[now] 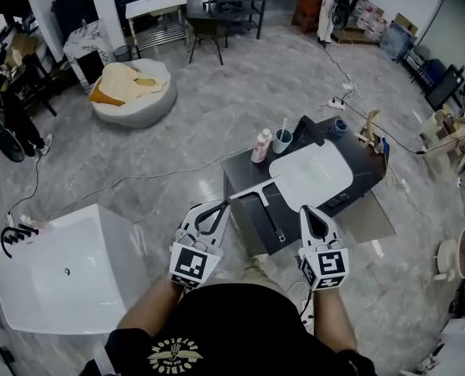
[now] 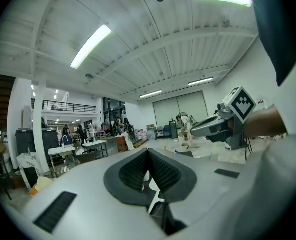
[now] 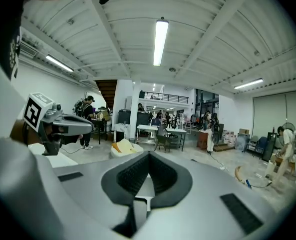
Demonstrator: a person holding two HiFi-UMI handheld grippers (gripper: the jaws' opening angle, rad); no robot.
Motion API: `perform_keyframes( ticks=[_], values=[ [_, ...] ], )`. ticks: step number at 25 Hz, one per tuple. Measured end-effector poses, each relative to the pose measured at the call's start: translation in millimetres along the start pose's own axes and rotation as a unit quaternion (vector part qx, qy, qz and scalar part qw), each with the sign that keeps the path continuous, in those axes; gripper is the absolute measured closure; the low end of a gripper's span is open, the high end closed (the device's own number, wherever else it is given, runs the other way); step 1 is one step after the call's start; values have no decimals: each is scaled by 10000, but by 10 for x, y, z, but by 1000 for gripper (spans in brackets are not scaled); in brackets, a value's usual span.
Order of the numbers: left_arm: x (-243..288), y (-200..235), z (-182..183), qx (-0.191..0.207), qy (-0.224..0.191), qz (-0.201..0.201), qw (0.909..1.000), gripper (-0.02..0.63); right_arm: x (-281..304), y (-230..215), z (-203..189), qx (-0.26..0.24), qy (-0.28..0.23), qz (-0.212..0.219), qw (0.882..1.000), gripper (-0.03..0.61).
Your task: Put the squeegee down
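The squeegee (image 1: 270, 218) lies flat on the dark table (image 1: 240, 171), just left of centre in the head view. Its blade is towards the upper left and its handle runs down to the right, ending near the table's lower edge. Neither gripper has it.

Just beside it, to the right, is the white basin (image 1: 310, 175). A bottle (image 1: 261, 146) and a cup (image 1: 282, 141) stand above it, at the basin's upper left corner.

Our left gripper (image 1: 223, 206) shows with its tip over the blade's left end. We cannot tell from above whether it touches, but its own view shows the fingers together with nothing between them. Our right gripper (image 1: 305, 210) is at the lower right of the squeegee, with its fingers closed and empty too. A white tub (image 1: 67, 272) sits well apart at lower left.

We judge the putting-down as good as done. To finish well, we should draw the left tip away from the blade without dragging it. We should also keep the right gripper off the handle, which lies close enough to the edge to be knocked off.
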State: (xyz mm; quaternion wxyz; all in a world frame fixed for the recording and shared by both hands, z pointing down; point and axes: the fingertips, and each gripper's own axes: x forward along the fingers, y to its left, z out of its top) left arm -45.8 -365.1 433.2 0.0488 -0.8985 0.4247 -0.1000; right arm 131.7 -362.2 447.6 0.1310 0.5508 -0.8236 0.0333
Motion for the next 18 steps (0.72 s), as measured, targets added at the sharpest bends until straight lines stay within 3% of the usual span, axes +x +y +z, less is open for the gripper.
perform_keyframes(
  ticks=[18],
  values=[
    [512,-318,55,-321,-123,-595,9976,591,13,-113,-51,-121,130,-14,9998,551]
  ],
)
